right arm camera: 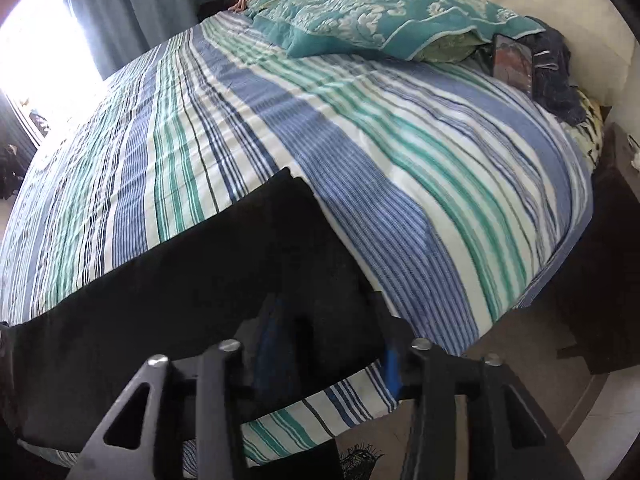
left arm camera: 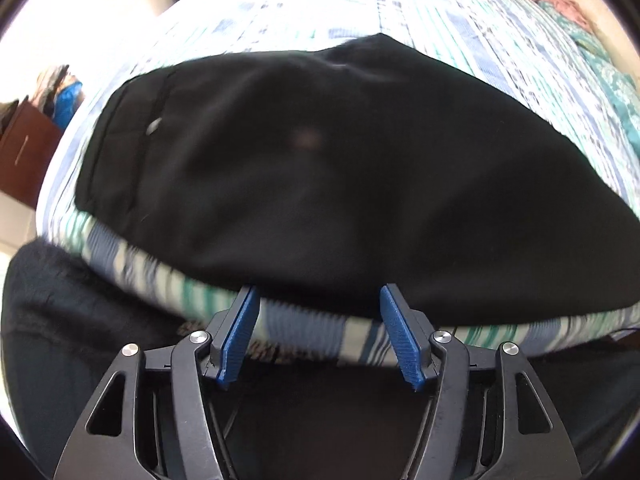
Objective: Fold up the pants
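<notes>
Black pants (left arm camera: pixel 320 168) folded flat on the striped bedspread (right arm camera: pixel 360 152), near the bed's front edge. Left gripper (left arm camera: pixel 318 296) at the pants' near edge, blue pads (left arm camera: pixel 244 320) spread apart, nothing pinched between them. Right gripper (right arm camera: pixel 328 320) over the pants' right end, jaws apart, dark cloth between them but not squeezed. Teal pillow (right arm camera: pixel 380 12) far back by the headboard.
</notes>
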